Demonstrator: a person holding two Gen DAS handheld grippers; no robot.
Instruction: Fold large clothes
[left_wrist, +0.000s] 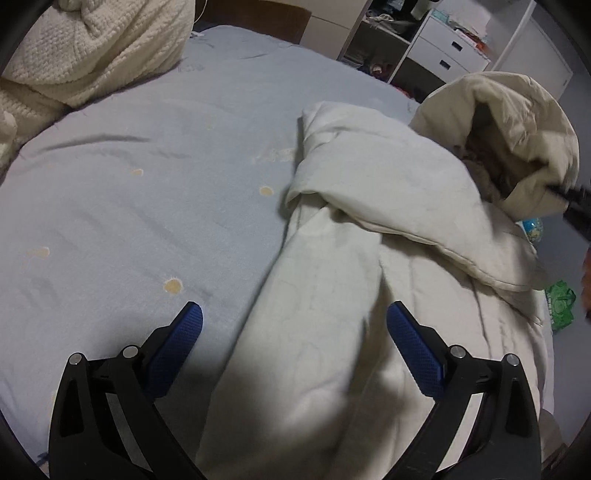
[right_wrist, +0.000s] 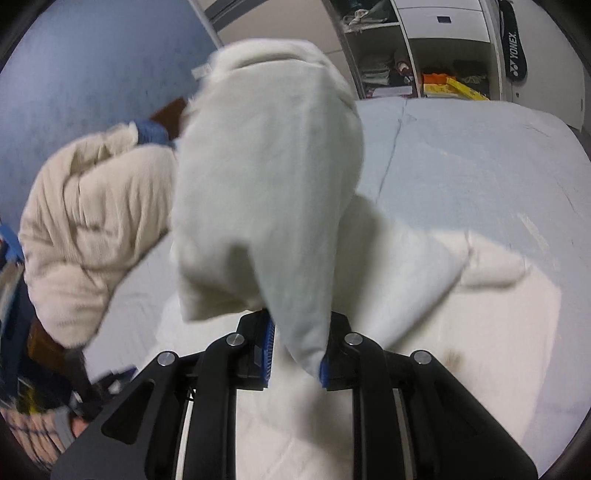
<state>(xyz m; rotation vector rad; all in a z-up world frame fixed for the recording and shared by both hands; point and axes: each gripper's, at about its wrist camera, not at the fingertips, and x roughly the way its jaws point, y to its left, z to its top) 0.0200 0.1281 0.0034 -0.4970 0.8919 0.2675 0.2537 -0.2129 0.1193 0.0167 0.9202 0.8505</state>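
Observation:
A large cream padded coat (left_wrist: 369, 266) lies on the bed's right side, one sleeve folded across its body. My left gripper (left_wrist: 295, 314) is open and empty, its blue pads spread just above the coat's lower part. My right gripper (right_wrist: 295, 350) is shut on a fold of the coat (right_wrist: 266, 177) and holds it lifted above the bed, the cloth draping over the jaws. In the left wrist view the lifted hood end (left_wrist: 517, 129) hangs from the right gripper's black tip (left_wrist: 569, 195) at the far right.
The bed has a pale blue sheet (left_wrist: 147, 166) with small yellow dots. A cream knitted blanket (left_wrist: 92, 48) is piled at the head, also in the right wrist view (right_wrist: 85, 236). Shelves and white drawers (left_wrist: 443, 48) stand beyond the bed. A green bag (left_wrist: 559, 306) lies off the right edge.

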